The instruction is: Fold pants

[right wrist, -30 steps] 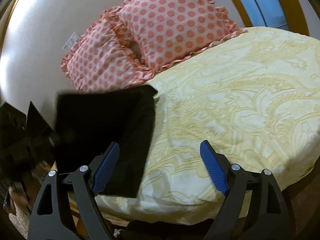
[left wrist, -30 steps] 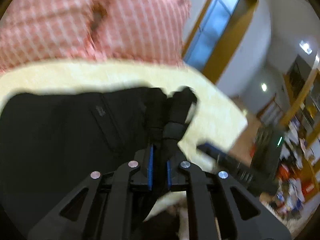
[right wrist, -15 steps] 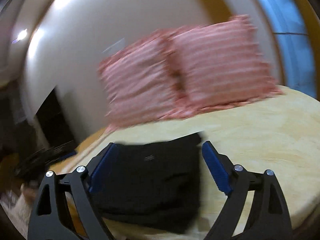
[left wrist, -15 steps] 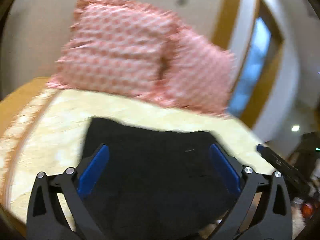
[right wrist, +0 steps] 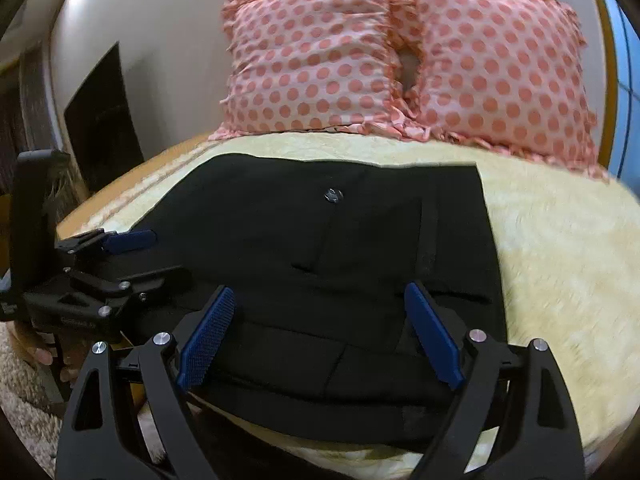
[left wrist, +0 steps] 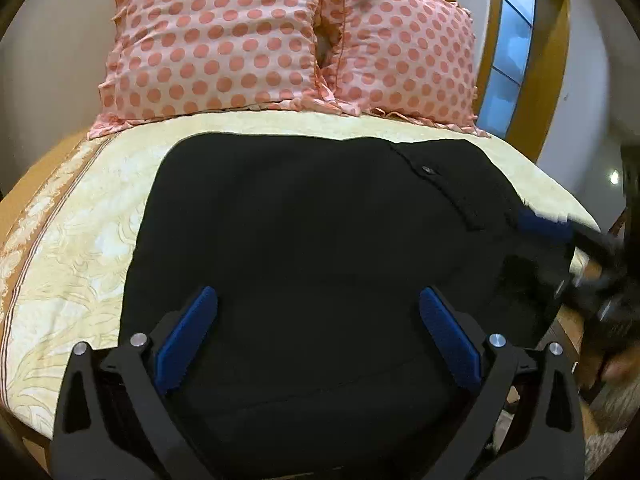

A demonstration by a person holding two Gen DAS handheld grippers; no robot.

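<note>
The black pants [left wrist: 320, 240] lie folded into a flat rectangle on the yellow bedspread [left wrist: 80, 240], near the bed's front edge. They also show in the right wrist view [right wrist: 360, 232], with a button on top. My left gripper [left wrist: 318, 336] is open and empty, low over the pants' near edge. My right gripper [right wrist: 320, 332] is open and empty over the same edge. The right gripper appears blurred at the right of the left wrist view [left wrist: 560, 236]. The left gripper appears at the left of the right wrist view [right wrist: 100, 264].
Two pink polka-dot pillows [left wrist: 248, 40] stand against the wall at the head of the bed, also in the right wrist view [right wrist: 400, 52]. A window with a yellow frame [left wrist: 516, 52] is at the right. A shaggy rug [right wrist: 20, 392] lies beside the bed.
A second ago my left gripper was shut on a bunch of black cloth; it has let go and opened. Both grippers have swung to face the pillows over the folded pants.
</note>
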